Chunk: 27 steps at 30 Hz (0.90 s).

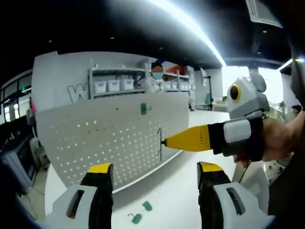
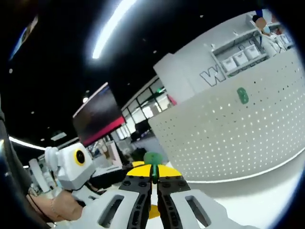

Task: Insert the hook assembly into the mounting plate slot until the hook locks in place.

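Observation:
A white perforated mounting plate (image 1: 109, 138) stands upright on the white table, and it also fills the right side of the right gripper view (image 2: 238, 138). One green hook (image 1: 145, 109) hangs high on it (image 2: 242, 95). My right gripper (image 1: 167, 141) reaches in from the right, shut on a thin hook assembly (image 1: 159, 143) whose wire end touches the plate's face near its right edge. In the right gripper view the shut jaws (image 2: 153, 177) pinch the hook's stem, with its green head (image 2: 152, 159) above them. My left gripper (image 1: 155, 167) is open and holds nothing, back from the plate.
Two loose green hooks (image 1: 147, 206) (image 1: 137, 219) lie on the table (image 1: 181, 181) in front of the plate. A person's hand (image 1: 281, 138) holds the right gripper. Shelves with white bins (image 1: 114, 85) and a person stand behind the plate.

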Each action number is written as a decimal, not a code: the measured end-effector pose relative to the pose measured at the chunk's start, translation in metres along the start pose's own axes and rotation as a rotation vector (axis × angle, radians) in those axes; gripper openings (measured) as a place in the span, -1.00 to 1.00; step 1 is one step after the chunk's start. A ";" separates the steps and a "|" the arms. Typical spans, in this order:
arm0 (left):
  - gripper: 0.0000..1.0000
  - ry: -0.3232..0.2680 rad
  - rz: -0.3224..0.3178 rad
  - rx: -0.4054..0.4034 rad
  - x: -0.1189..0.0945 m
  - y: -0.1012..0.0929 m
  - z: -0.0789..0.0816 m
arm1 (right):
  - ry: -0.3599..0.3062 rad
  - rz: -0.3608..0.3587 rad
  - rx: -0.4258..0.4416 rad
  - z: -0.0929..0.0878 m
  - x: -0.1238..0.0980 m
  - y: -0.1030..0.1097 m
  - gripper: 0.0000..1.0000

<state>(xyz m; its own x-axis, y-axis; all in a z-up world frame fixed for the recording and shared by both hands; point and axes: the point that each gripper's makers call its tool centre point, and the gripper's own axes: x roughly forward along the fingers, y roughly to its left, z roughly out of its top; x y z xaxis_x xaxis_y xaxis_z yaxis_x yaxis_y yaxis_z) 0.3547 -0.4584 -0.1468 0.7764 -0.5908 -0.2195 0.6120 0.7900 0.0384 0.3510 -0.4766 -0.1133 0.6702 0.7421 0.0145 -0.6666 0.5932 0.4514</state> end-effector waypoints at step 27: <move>1.00 0.050 0.060 -0.082 -0.003 0.021 -0.022 | -0.058 -0.144 -0.227 0.035 0.021 -0.049 -1.00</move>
<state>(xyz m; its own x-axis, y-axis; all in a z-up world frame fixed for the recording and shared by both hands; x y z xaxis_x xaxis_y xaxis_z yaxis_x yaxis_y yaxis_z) 0.3623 -0.4363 -0.1665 0.8018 -0.5345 -0.2673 0.5484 0.8358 -0.0263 0.4094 -0.5013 -0.1041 0.7764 0.6299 0.0192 -0.6151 0.7508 0.2407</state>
